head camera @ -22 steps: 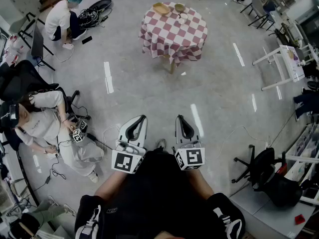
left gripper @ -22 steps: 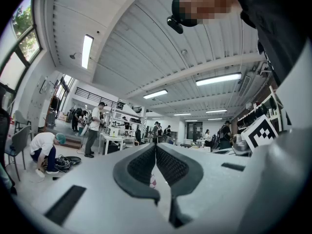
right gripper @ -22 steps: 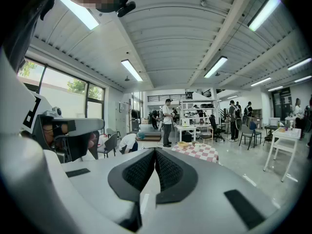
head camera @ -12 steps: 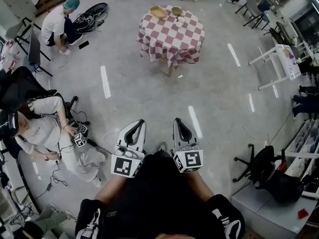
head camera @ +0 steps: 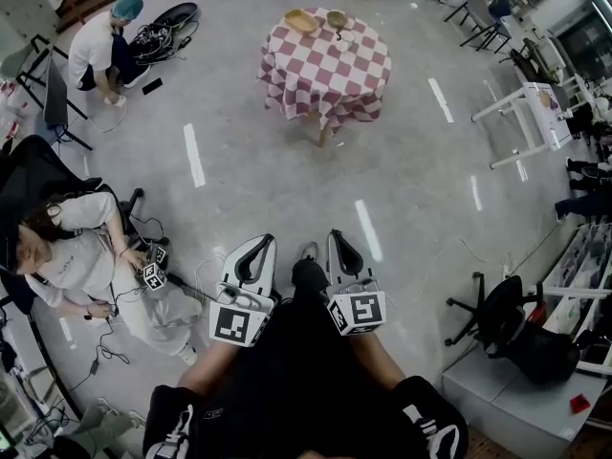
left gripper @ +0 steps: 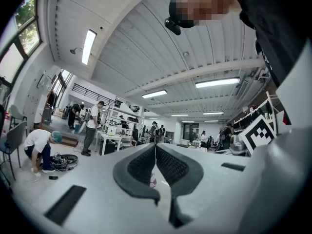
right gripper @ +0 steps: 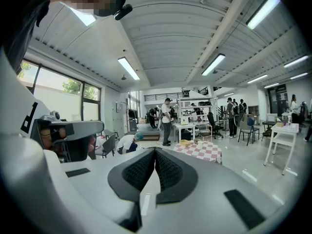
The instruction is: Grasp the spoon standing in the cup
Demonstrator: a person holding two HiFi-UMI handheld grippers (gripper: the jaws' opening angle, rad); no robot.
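Observation:
A round table with a red-and-white checked cloth stands far ahead on the grey floor. On it are a woven basket, a bowl and a small cup; the spoon is too small to make out. My left gripper and right gripper are held low in front of my body, side by side, well short of the table. Both are shut and hold nothing. In the right gripper view the table shows just beyond the shut right gripper. The left gripper is shut too.
A person sits on the floor at the left among cables. Another person crouches at the far left. A white stand is at the right and a black office chair at the lower right. Open floor lies between me and the table.
The head view has drifted slightly and a shoe now shows between the two grippers. Both grippers stay shut and side by side.

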